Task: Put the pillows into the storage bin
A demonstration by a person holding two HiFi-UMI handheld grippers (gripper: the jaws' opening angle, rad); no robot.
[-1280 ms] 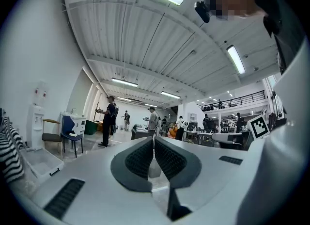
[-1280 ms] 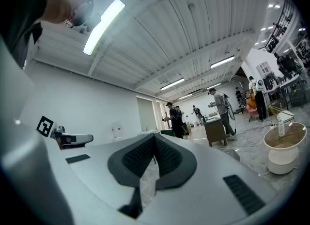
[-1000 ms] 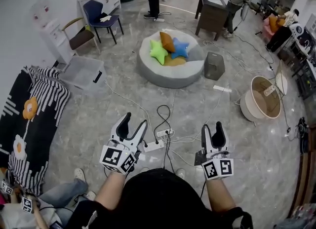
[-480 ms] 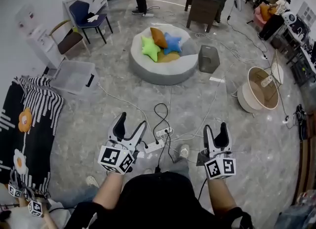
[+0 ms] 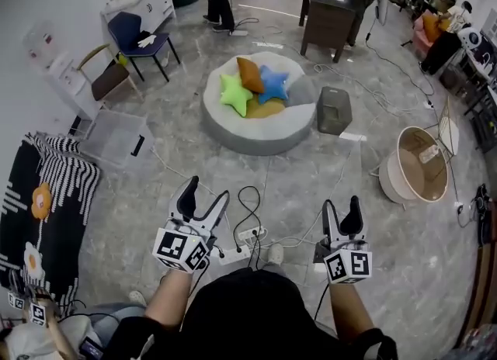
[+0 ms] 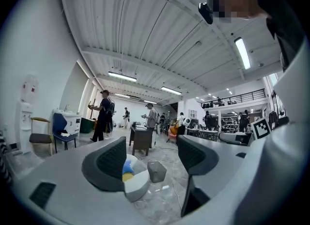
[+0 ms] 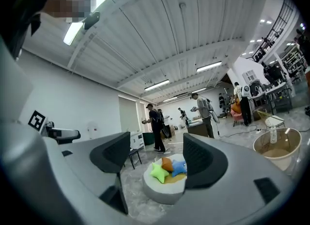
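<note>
Head view: approach step, left gripper (image 5: pixel 206 192) and right gripper (image 5: pixel 342 205) just spread wide and empty, well short of the pillows (image 5: pixel 252 83) on the round cushion (image 5: pixel 248 129), next closing in to pinch one.
</note>
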